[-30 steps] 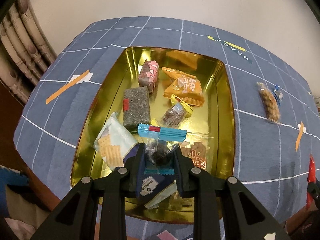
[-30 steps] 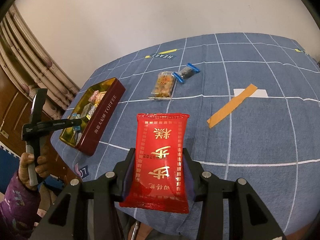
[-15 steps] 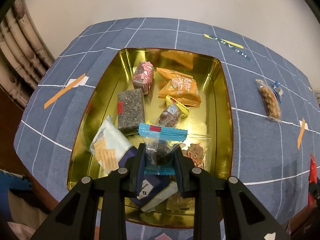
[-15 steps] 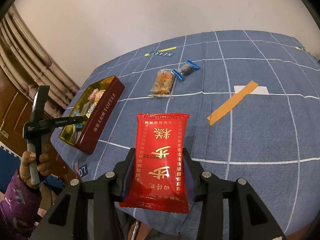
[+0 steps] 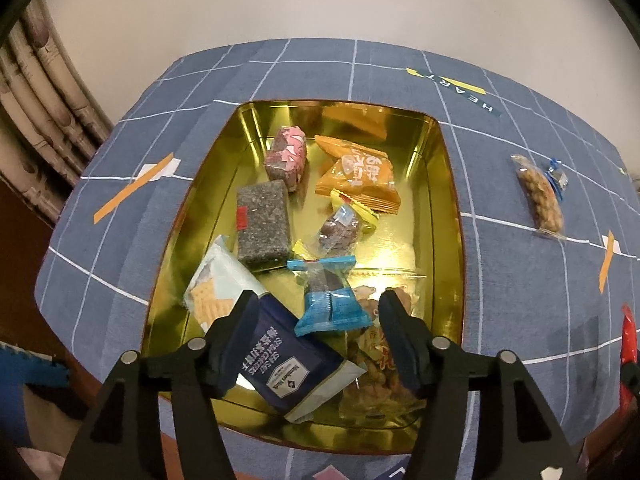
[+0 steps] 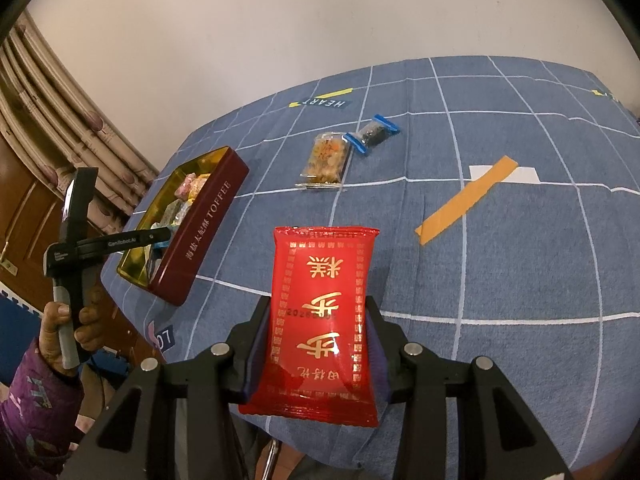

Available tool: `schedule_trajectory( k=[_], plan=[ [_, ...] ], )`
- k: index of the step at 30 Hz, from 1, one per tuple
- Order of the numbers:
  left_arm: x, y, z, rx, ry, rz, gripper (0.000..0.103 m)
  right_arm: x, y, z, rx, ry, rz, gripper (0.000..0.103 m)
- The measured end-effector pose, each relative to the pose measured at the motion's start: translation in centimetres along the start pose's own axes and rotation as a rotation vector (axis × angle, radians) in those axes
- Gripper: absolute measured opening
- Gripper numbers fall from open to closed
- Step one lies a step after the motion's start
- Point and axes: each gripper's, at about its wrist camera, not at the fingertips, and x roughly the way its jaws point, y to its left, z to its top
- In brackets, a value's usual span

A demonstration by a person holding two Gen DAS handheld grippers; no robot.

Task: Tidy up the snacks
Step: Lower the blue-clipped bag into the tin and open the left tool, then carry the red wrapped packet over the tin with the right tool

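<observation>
Left wrist view. Your left gripper hangs over the near end of the gold tin; its jaws have just been opening and now stand spread. The blue-ended sweet lies between them, touched by neither pad, resting on the navy cracker packet and the clear nut bag. Also in the tin: grey seed bar, pink-wrapped block, orange packet, pale biscuit pack, small dark sweet. On the blue checked cloth to the right, well apart from the tin: a peanut bag.

Right wrist view. Your right gripper pinches the red packet by its lower half, held above the cloth. The tin sits far to the left, red-walled. Beyond, side by side on the cloth: the peanut bag and a blue-ended dark sweet.

Step in hand, as I judge it: release of one sweet into the tin, just completed. Next: lift your left gripper clear, then carry the red packet across to the tin; it is broad, so aim for the open gold floor at the far right.
</observation>
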Motion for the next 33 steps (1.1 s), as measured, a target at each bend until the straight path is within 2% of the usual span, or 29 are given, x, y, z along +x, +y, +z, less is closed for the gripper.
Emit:
schedule_trajectory(
  k=[6,14,23,29,33],
  plan=[
    [-1.7,0.3,-0.1,-0.02,-0.022,0.015,0.06,0.0,0.1,0.1,0.001,-0.002,0.003,0.044],
    [-5.6,1.5,-1.1,-0.067,-0.061,0.056,0.073,-0.6,2.0,1.5,-0.045,-0.011,0.022,0.044],
    [-8.1,3.2,-3.1,-0.096,-0.062,0.064,0.077,-0.3,8.0,4.8,-0.167,-0.026,0.083,0.044],
    [-8.7,4.6,-3.9,-0.118,-0.087,0.09,0.081,1.4,13.1,7.3,-0.234,-0.022,0.133,0.044],
    [-8.4,5.5,-4.0,-0.143,-0.084,0.082,0.082,3.2,15.2,8.6,-0.23,-0.001,0.169,0.044]
  ],
)
